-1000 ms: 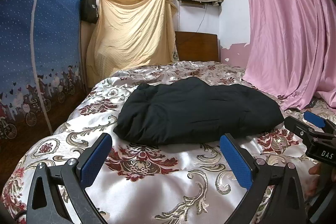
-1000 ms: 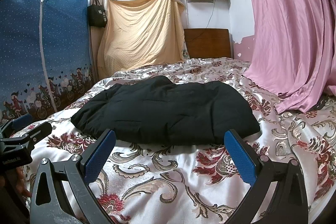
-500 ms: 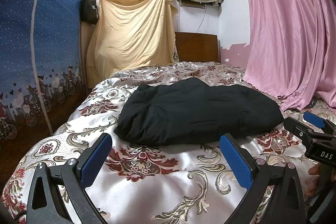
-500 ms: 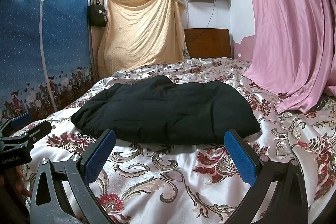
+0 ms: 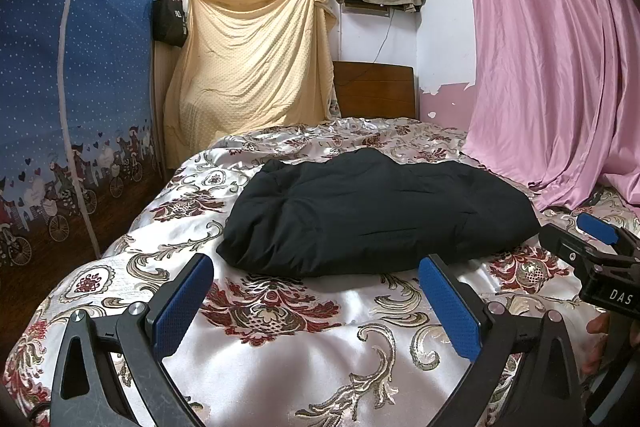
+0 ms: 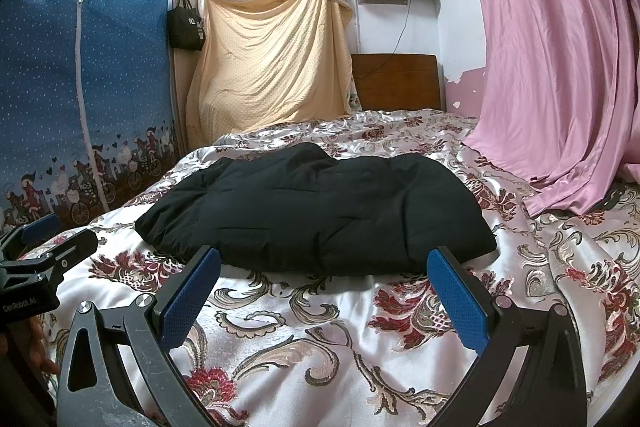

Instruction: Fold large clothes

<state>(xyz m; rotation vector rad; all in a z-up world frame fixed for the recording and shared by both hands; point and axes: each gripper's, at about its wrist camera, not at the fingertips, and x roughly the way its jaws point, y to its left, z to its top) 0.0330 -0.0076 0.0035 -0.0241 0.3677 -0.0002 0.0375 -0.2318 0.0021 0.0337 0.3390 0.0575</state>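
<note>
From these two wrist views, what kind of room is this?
Almost certainly a home bedroom: a bed with a floral satin bedspread and wooden headboard, a blue fabric wardrobe beside it, a pink curtain. A black garment lies on the bed.

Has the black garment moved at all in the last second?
No. The black garment lies in the same spot on the bed, its far edge still in line below the headboard; both open grippers stay short of it.
</note>
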